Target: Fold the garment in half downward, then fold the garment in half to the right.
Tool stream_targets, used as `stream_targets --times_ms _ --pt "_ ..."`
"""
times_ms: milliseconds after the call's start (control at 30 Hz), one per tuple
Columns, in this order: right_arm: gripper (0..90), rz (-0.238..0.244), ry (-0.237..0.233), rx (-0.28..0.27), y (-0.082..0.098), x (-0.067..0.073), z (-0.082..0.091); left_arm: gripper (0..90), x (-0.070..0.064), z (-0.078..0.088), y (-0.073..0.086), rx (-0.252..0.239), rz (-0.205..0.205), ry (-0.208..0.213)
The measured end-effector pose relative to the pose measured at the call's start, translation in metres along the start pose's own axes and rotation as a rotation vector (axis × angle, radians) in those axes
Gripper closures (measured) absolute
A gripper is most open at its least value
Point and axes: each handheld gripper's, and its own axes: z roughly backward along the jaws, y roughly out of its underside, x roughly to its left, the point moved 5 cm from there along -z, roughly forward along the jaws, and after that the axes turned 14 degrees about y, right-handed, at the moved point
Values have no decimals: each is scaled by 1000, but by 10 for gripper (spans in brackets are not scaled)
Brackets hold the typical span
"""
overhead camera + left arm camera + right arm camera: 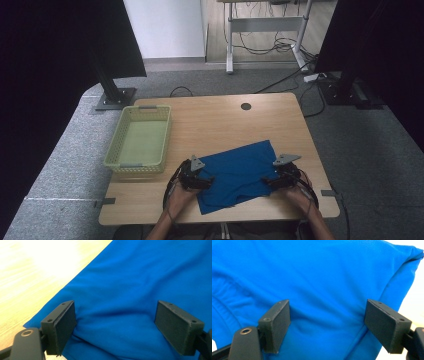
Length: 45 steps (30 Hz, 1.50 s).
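A blue cloth (240, 172) lies flat on the wooden table (215, 120) near its front edge, with a fold along the near side. My left gripper (208, 181) rests at the cloth's left edge and points inward. In the left gripper view its jaws (115, 317) stand wide apart on the blue cloth (130, 285), whose fabric is slightly wrinkled between them. My right gripper (268, 181) sits at the cloth's right edge. Seen in the right gripper view, its jaws (327, 317) are also spread wide over the cloth (312, 275), near a folded corner.
A pale green plastic basket (113, 150) stands at the table's left side, with nothing in it. A round cable hole (245, 106) marks the far middle of the table. Dark stands and another desk's legs are on the floor beyond.
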Motion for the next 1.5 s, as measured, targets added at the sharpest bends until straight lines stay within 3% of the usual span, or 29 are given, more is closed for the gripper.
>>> stream_targets --times_ms 167,367,567,867,1000,1067,1167,1367,1500 --pt "209 -6 5 -10 1 0 0 170 1 0 0 0 -1 8" --pt "208 5 30 4 -1 2 2 206 1 7 -4 -23 -35 -16" --pt "191 -12 47 -12 -2 3 15 193 10 30 -5 -56 -9 -26" --pt "172 -64 76 -7 9 1 28 189 30 45 18 -9 30 -80" --pt "166 -83 78 12 19 0 28 174 31 41 28 26 29 -73" --pt "151 -85 77 33 24 0 25 169 32 40 29 9 43 -34" --pt "131 -127 55 -2 28 -1 23 155 35 38 30 9 71 -4" --pt "79 -118 55 5 28 -2 22 47 37 37 31 33 74 -10" --pt "34 -110 50 17 29 -1 20 36 37 37 31 34 76 -9"
